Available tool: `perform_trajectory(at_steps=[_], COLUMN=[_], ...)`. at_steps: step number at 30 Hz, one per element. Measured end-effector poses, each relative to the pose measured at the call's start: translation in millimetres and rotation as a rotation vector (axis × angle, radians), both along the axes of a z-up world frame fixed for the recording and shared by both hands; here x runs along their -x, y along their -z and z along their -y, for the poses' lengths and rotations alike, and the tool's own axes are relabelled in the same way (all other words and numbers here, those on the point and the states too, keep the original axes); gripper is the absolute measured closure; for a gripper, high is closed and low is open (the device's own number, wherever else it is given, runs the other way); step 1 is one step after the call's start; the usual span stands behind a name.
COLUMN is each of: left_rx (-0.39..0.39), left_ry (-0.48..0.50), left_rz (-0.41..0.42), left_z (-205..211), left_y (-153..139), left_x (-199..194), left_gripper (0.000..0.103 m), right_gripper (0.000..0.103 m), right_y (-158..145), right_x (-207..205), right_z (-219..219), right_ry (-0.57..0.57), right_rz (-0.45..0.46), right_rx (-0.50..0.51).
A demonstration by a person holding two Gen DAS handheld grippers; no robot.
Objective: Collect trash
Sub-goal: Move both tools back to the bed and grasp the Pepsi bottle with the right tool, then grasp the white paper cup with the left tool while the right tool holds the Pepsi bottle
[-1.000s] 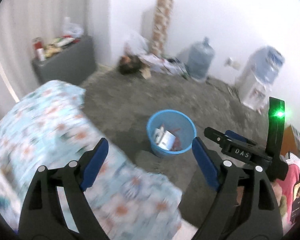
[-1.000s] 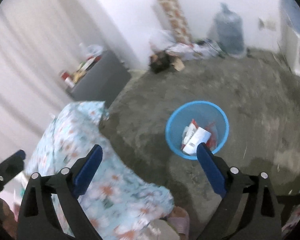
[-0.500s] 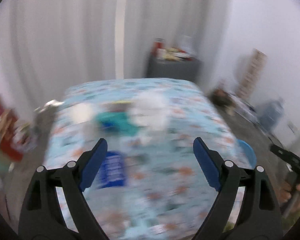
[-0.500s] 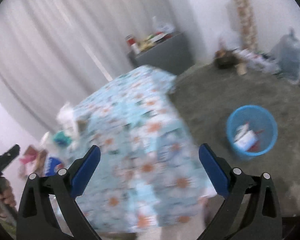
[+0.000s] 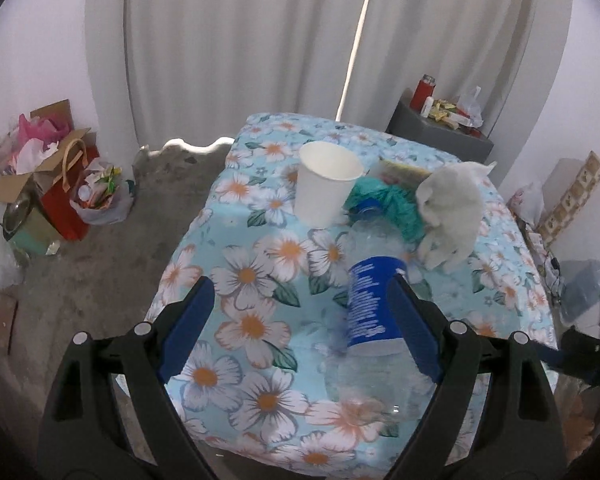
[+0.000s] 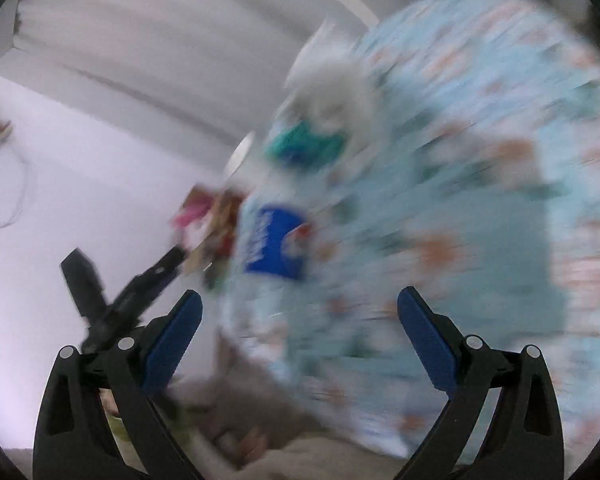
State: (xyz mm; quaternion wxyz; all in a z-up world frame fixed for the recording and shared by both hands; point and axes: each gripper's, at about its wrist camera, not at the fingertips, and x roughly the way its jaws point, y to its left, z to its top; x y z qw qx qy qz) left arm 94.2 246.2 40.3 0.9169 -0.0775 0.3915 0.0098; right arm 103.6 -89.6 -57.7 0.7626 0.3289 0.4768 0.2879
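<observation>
Lying on the floral tablecloth (image 5: 256, 264), the plastic bottle (image 5: 374, 320) sits beyond the left gripper (image 5: 300, 308)'s right fingertip; both the left gripper and the right gripper (image 6: 298, 322) gape wide, empty.

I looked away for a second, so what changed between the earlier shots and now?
Both grippers swung away from the blue bin on the floor to the flowered table with its trash: paper cup, plastic bottle. Left gripper and right gripper stayed open and empty.

Left claw (image 5: 300, 320) open over floral table (image 5: 260, 264); bottle (image 5: 374, 308), cup (image 5: 326, 190) ahead.
</observation>
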Motion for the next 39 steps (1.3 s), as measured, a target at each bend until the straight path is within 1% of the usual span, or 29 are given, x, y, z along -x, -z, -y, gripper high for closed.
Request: perform_trajectory(at_steps=[2, 5, 11, 14, 15, 16, 17, 18, 22, 27, 30, 32, 34, 35, 36, 37, 38, 39], left_rx=[0.000, 0.019, 0.040, 0.054, 0.056, 0.059, 0.063, 0.068, 0.086, 0.139, 0.199, 0.219, 0.212, 0.211, 0.201, 0.184, 0.169, 0.165], left_ry=[0.000, 0.004, -0.008, -0.016, -0.018, -0.020, -0.020, -0.017, 0.001, 0.053, 0.057, 0.028, -0.016, -0.030, -0.051, -0.072, -0.091, -0.097], left_rz=[0.004, -0.007, -0.022, -0.038, -0.040, -0.043, -0.048, -0.049, -0.042, -0.005, 0.016, 0.034, 0.043, 0.047, 0.042, 0.030, 0.009, -0.008], left_z=[-5, -9, -20, -26, -27, -28, -29, -30, -27, -14, -8, -7, -9, -10, -11, -12, -13, -14], left_y=[4, 9, 24, 32, 33, 34, 36, 36, 36, 29, 24, 21, 20, 20, 22, 25, 29, 33], left_x=[0, -3, -10, -14, -14, -15, -16, -17, -23, -45, -69, -89, -109, -116, -126, -135, -145, -153], left_gripper=[0.020, 0.020, 0.020, 0.020, 0.020, 0.020, 0.020, 0.020, 0.020, 0.020, 0.020, 0.020, 0.021, 0.026, 0.028, 0.033, 0.043, 0.046], right_gripper=[0.009, 0.010, 0.014, 0.022, 0.029, 0.038, 0.043, 0.043, 0.045, 0.045, 0.045, 0.045, 0.045, 0.045, 0.045, 0.045, 0.045, 0.045], right_y=[11, 26, 44, 50, 52, 54, 57, 58, 56, 49, 46, 43, 41, 39, 38, 36, 35, 32], right_x=[-19, -45, -76, -81, -81, -81, -80, -77, -57, -19, 11, 31, 43, 50, 51, 55, 56, 53], right_z=[-28, -57, -100, -113, -117, -119, -120, -118, -98, -46, -7, 22, 42, 56, 58, 70, 77, 85], right_ry=[-0.048, -0.073, -0.103, -0.129, -0.136, -0.143, -0.149, -0.152, -0.170, -0.136, -0.063, 0.011, 0.082, 0.124, 0.147, 0.190, 0.215, 0.234], right_rz=[-0.058, -0.123, -0.208, -0.231, -0.237, -0.245, -0.254, -0.258, -0.262, -0.258, -0.251, -0.252, -0.243, -0.234, -0.230, -0.219, -0.212, -0.209], right_rx=[-0.024, -0.056, -0.004, -0.016, -0.015, -0.015, -0.011, -0.018, -0.036, -0.012, 0.027, 0.019, 0.027, 0.031, 0.034, 0.045, 0.056, 0.061])
